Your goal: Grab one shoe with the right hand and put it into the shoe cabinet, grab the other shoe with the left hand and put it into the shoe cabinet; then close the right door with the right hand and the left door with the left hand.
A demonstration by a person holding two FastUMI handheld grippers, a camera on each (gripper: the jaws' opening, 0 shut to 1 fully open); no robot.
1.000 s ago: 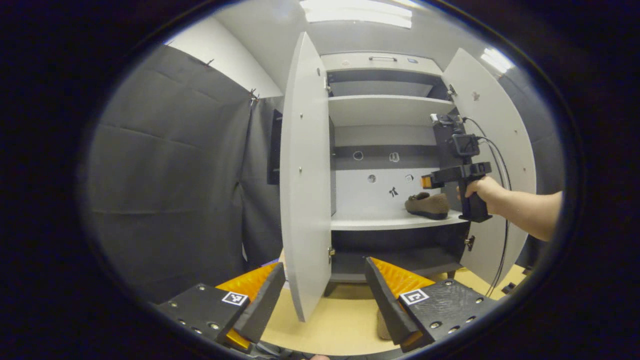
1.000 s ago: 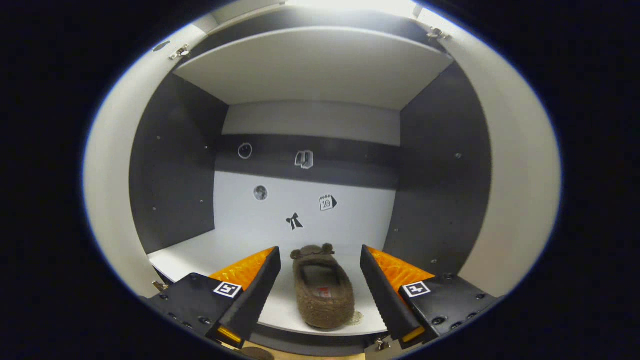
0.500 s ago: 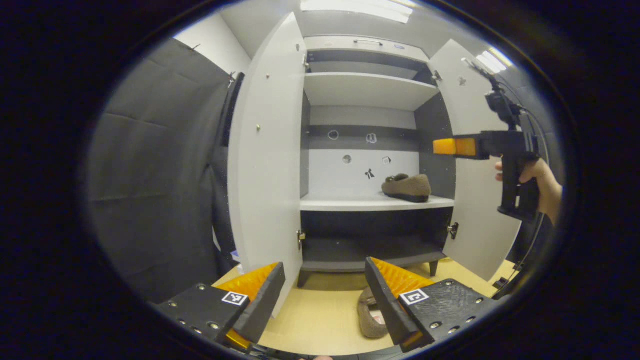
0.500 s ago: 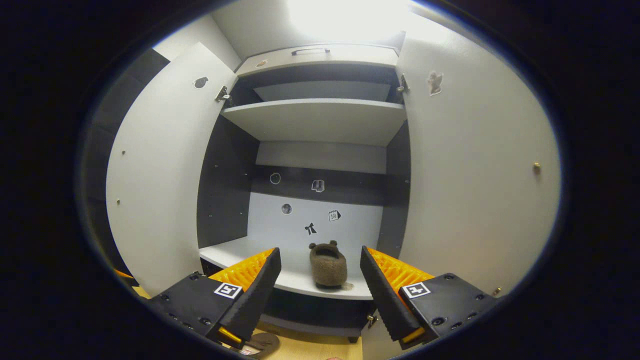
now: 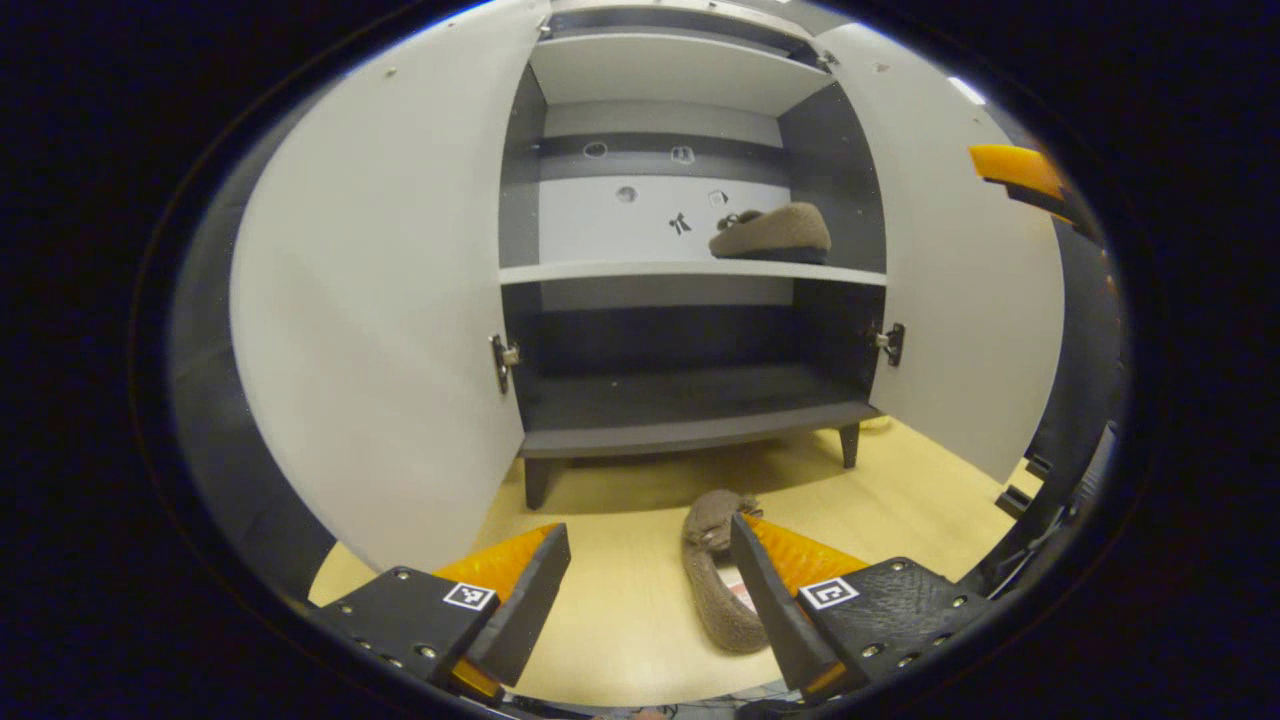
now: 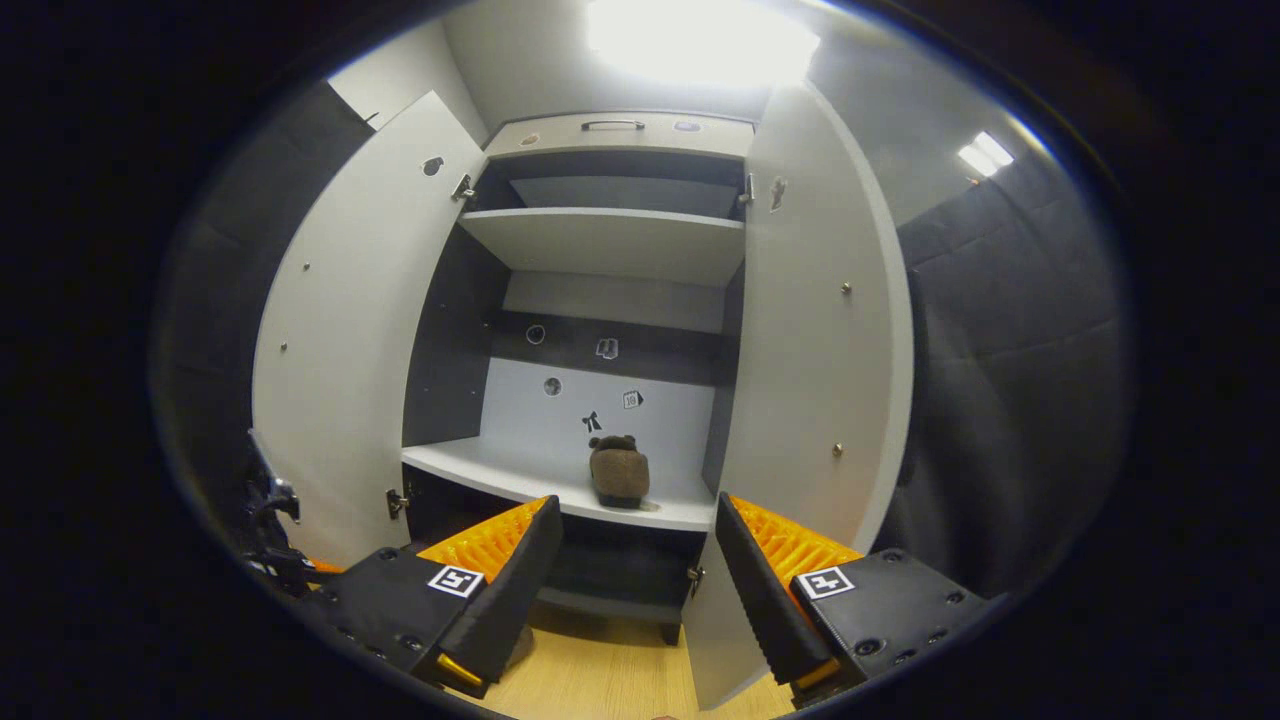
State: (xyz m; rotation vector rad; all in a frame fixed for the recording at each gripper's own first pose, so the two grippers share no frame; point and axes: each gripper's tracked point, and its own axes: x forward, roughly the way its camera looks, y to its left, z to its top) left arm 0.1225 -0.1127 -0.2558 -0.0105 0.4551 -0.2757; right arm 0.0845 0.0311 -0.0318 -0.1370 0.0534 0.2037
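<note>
— Shoes first: where are they?

— One brown shoe point(image 5: 772, 232) lies on the middle shelf point(image 5: 690, 271) of the shoe cabinet point(image 5: 690, 420), toward its right side, close to the back panel. In the right gripper view the same shoe point(image 6: 619, 472) sits end-on, on that shelf point(image 6: 470, 468). The other shoe point(image 5: 712, 570) lies on the wooden floor point(image 5: 620, 610) in front of the cabinet, lengthwise toward the camera, with its near part hidden behind the left gripper's right-hand finger.

— And the left gripper point(image 5: 650, 590)?

— Jaws spread wide, nothing between them but floor; the floor shoe is beside one finger (whether it touches, I cannot tell).

— The right gripper point(image 6: 635, 580)?

— Also wide open and empty, held back from the cabinet point(image 6: 610, 230), level with the lower shelves. Its tip point(image 5: 1015, 165) shows at the upper right edge of the left gripper view.

— Doors?

— Both open. The left door point(image 5: 380, 300) swings out wide and the right door point(image 5: 975, 300) stands open opposite it. From the right gripper view, the right door point(image 6: 825, 380) is nearly edge-on, just beyond the right finger, and the left door point(image 6: 345, 340) is angled outward.
</note>
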